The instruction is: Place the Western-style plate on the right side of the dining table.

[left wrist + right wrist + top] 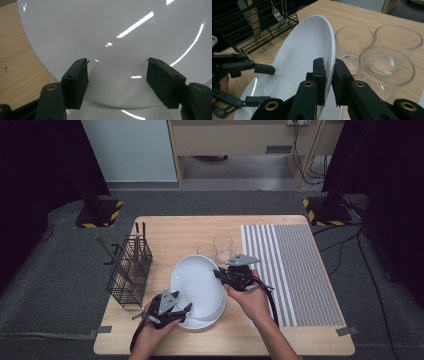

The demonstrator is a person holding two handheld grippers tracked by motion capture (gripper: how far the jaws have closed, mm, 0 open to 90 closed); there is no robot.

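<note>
Plate (307, 50) rim between right gripper (329, 65) jaws.

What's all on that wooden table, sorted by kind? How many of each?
White plates: 2, the tilted plate and the flat plate under it
Clear glasses: 3
Black wire cutlery basket: 1
Striped mat: 1
Total: 7
</note>
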